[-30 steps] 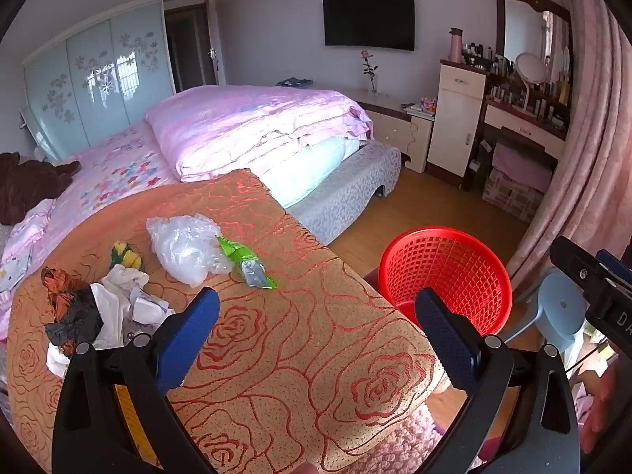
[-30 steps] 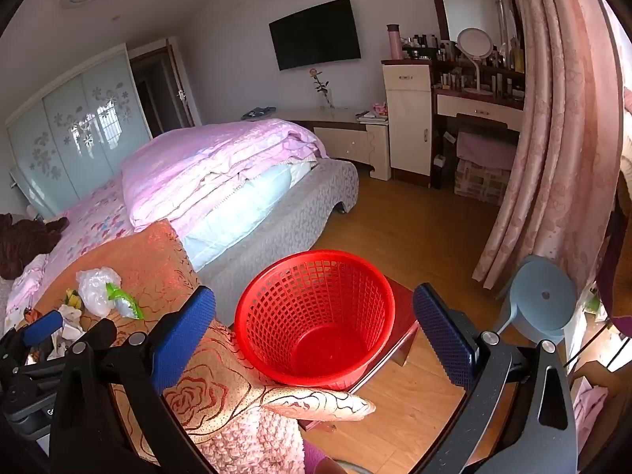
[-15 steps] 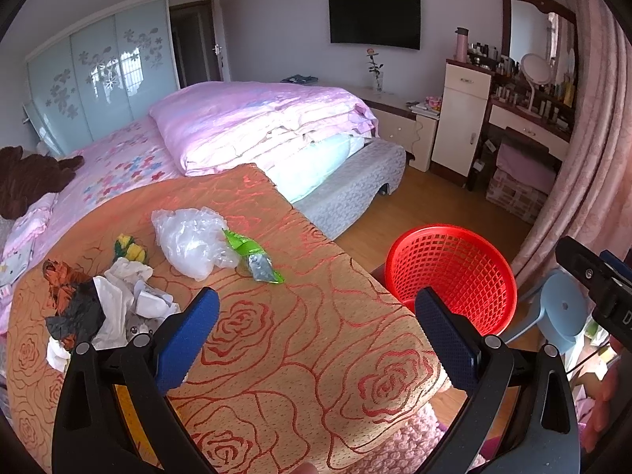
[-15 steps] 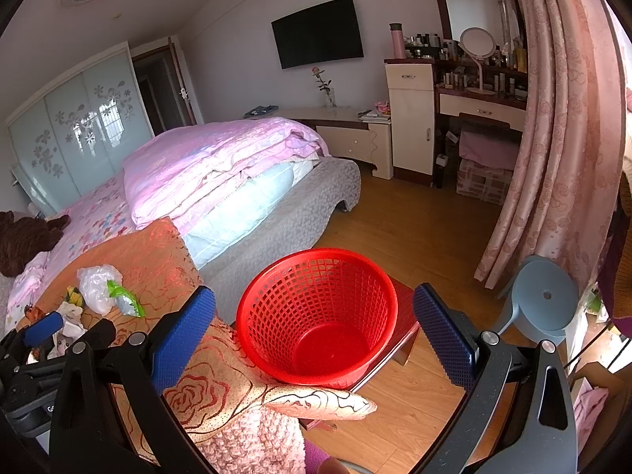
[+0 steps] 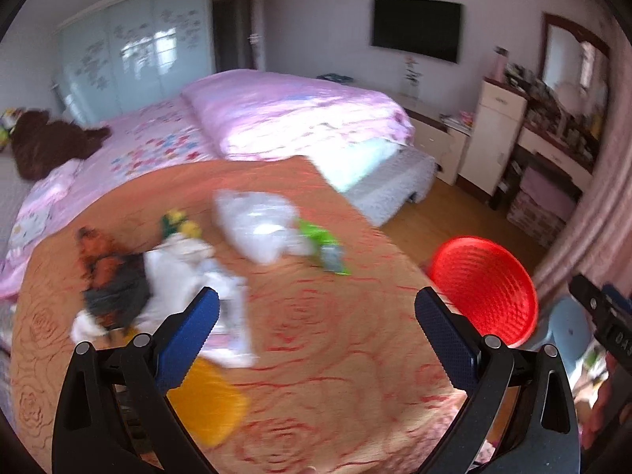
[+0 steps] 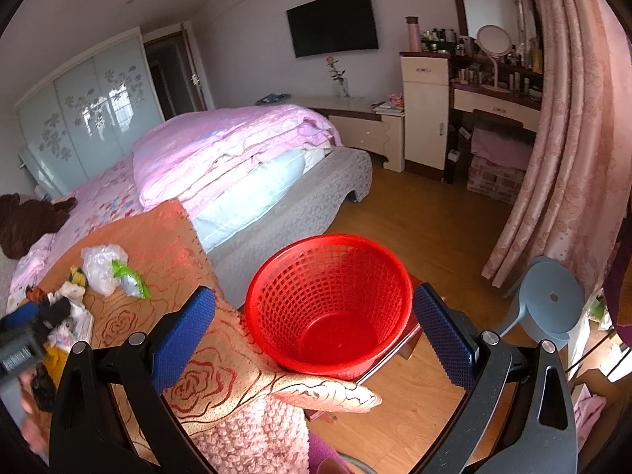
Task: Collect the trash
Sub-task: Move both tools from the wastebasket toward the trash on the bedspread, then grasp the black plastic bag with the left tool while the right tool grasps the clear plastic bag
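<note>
1. On the orange rose-patterned cloth (image 5: 316, 339) the trash lies in a loose cluster: a clear plastic bag (image 5: 256, 229), a green wrapper (image 5: 322, 245) touching its right side, crumpled white paper (image 5: 189, 272), a dark orange-and-black scrap (image 5: 112, 280) at the left, a small yellow-green piece (image 5: 179, 225) behind the paper, and something flat and yellow (image 5: 205, 399) nearest the camera.
2. The left gripper (image 5: 316, 326) hangs over the cloth with its jaws wide and nothing between them. Its left finger (image 5: 189, 335) overlaps the white paper in view, so that pile is probably the first target; the blur makes contact impossible to judge.
3. The red basket (image 6: 328, 308) stands off the cloth's right edge, mouth up and with nothing seen inside, placed near enough for short carries from the cloth.
4. The right gripper (image 6: 314, 326) is also spread wide and empty, framing the basket from above, likely kept there to steady or receive.
5. A blue stool (image 6: 549, 300) sits beside the basket on the wooden floor (image 6: 414, 229), clear of the carrying path.
6. No trash has reached the basket yet, so the job looks barely begun.
</note>
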A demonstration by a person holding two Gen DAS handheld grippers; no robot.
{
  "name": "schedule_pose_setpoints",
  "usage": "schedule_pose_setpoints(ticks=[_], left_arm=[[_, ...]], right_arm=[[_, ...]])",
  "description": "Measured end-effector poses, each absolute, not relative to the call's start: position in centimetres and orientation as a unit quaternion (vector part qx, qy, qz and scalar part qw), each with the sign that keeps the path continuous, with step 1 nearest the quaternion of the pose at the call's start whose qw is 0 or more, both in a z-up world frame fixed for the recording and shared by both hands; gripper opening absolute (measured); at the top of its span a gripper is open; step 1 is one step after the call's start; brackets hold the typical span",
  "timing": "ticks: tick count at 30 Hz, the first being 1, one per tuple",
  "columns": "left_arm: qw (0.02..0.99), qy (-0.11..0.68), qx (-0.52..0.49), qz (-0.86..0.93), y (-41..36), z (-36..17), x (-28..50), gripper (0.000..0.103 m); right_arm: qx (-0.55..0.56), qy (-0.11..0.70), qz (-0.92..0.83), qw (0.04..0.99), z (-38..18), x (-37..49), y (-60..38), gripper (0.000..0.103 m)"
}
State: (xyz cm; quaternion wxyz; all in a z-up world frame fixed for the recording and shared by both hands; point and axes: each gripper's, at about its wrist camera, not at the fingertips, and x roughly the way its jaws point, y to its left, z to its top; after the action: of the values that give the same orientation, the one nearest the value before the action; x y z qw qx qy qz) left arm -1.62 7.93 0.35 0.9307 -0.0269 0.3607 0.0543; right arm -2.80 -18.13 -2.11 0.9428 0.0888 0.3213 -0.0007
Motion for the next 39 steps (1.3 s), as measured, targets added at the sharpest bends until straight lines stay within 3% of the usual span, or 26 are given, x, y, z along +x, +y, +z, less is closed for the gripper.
schedule_pose_setpoints(ticks=[10,20,26,28,29,30,39], left_arm=[[0.921,0.331,-0.114,0.169,21.5,2.6,-7.1,0.096],[0.889,0.406,-0.132,0.168,23.0,-4.5,-10.1,0.095],[0.887,0.422,-0.121,0.146,22.6,-6.0,-9.6,0.069],[0.881,0.431,-0.127,0.146,22.6,-6.6,-9.5,0.049],[0.882,0.428,-0.127,0.151,22.8,-6.7,-9.7,0.046],[0.882,0.429,-0.125,0.152,22.4,-6.8,-9.5,0.037],[0.895,0.394,-0.117,0.173,23.1,-4.8,-10.8,0.031]], right_arm=[[0.076,0.348,0.037,0.934,-2.5,-2.0,-16.9,0.097],[0.059,0.371,0.060,0.925,-3.2,-1.6,-15.4,0.097],[0.046,0.378,0.070,0.922,-3.5,-1.5,-14.7,0.097],[0.043,0.384,0.074,0.920,-3.7,-1.3,-14.5,0.097],[0.041,0.386,0.076,0.919,-3.8,-1.2,-14.3,0.097],[0.040,0.387,0.078,0.918,-3.9,-1.0,-14.0,0.097],[0.003,0.378,0.127,0.917,-3.6,0.6,-11.0,0.097]])
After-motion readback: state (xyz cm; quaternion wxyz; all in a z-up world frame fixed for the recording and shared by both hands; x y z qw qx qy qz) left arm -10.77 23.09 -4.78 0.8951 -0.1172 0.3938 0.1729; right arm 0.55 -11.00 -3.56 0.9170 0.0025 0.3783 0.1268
